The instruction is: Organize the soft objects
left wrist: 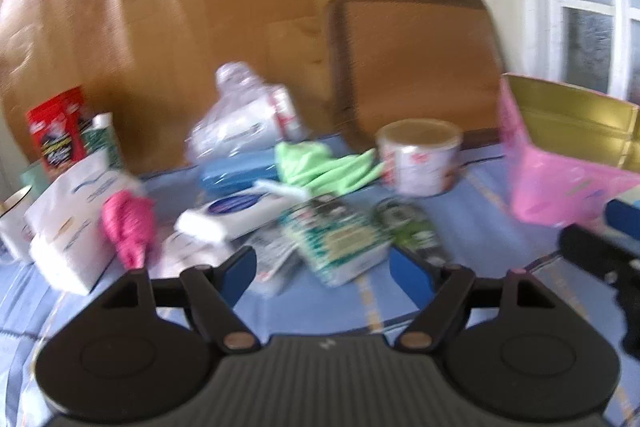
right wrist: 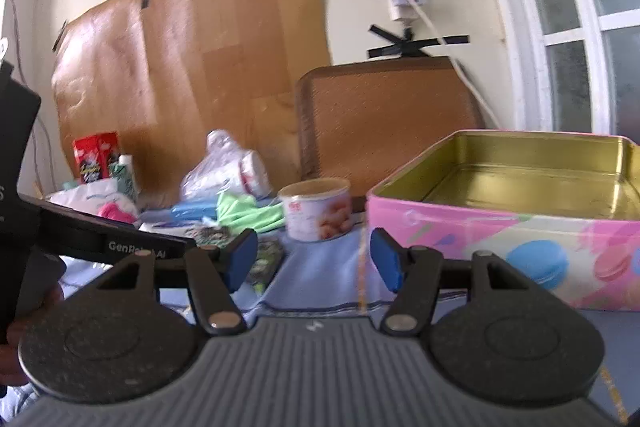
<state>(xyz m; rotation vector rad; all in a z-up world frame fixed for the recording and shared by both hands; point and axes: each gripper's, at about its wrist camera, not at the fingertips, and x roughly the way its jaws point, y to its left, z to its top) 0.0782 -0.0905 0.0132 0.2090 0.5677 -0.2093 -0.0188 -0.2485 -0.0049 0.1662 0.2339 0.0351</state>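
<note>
- Blue-padded fingers of the left gripper (left wrist: 323, 273) stand spread wide with nothing between them, low over the blue tablecloth (left wrist: 472, 227).
- Just ahead of the gap lies a green-and-white packet (left wrist: 336, 239); beyond the left finger sit a white wipes pack (left wrist: 236, 213) and a pink soft bundle (left wrist: 129, 227). Farther ahead, a crumpled green cloth (left wrist: 320, 167) rests against a blue pack (left wrist: 236, 173). This view is blurred, so labels cannot be read.
- From the right wrist, the right gripper (right wrist: 313, 261) is likewise splayed and empty, hovering over bare tablecloth.
- Beside and beyond its right finger stands the open pink macaron tin (right wrist: 500, 243), gold inside and empty, probably where the soft things go. A round tub (right wrist: 318, 211) sits ahead of the gap, and the green cloth lies beyond the left finger.
- To do this step well, I would settle the left fingers around one soft item only, pinching a fold of cloth clear of its neighbours, and keep the right one away from the tin's rim.
</note>
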